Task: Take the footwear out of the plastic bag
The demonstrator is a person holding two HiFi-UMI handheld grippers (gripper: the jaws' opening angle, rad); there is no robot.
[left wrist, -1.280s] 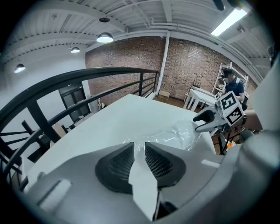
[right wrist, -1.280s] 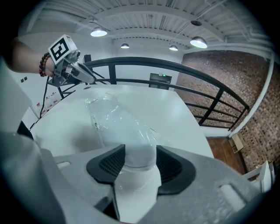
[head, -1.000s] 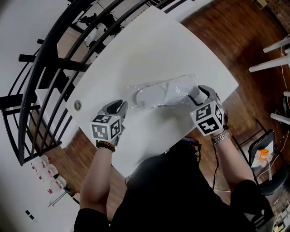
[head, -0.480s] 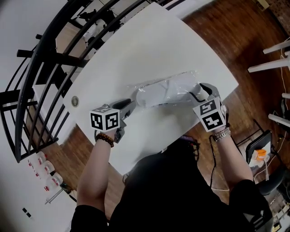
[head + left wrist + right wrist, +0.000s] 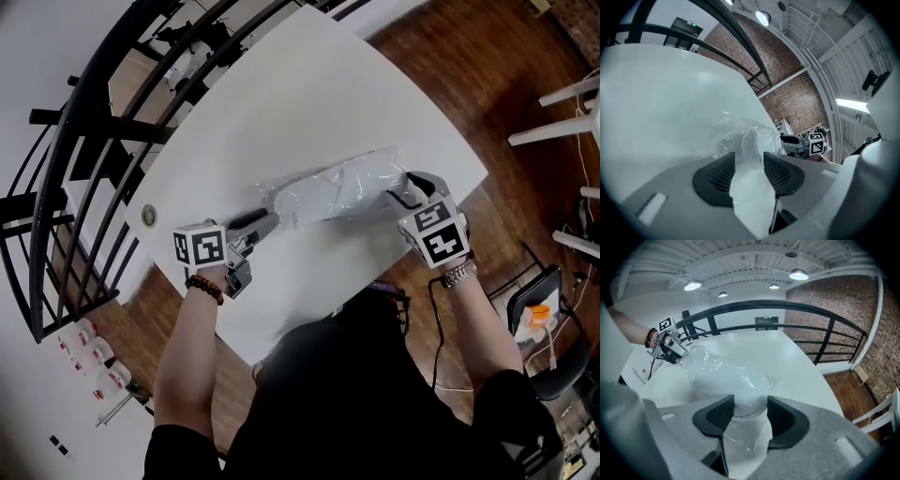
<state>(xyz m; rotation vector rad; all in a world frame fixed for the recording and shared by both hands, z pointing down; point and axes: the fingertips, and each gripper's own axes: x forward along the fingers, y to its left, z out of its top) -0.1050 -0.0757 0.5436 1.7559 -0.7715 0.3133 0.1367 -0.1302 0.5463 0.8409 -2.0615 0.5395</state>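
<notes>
A clear bag (image 5: 361, 173) lies across the white worktop (image 5: 309, 94) with a white shoe (image 5: 314, 199) inside it, between the person's two hands. The right tongs (image 5: 398, 192) are clamped on the bag's right end, and the plastic and the shoe's rounded end are pinched between the pads (image 5: 780, 418). The left tongs (image 5: 267, 221) sit at the bag's other end. Their jaws have just been opening and now stand apart, with the bagged end of the shoe between them, not clearly gripped. A black railing (image 5: 103, 122) runs behind the worktop.
</notes>
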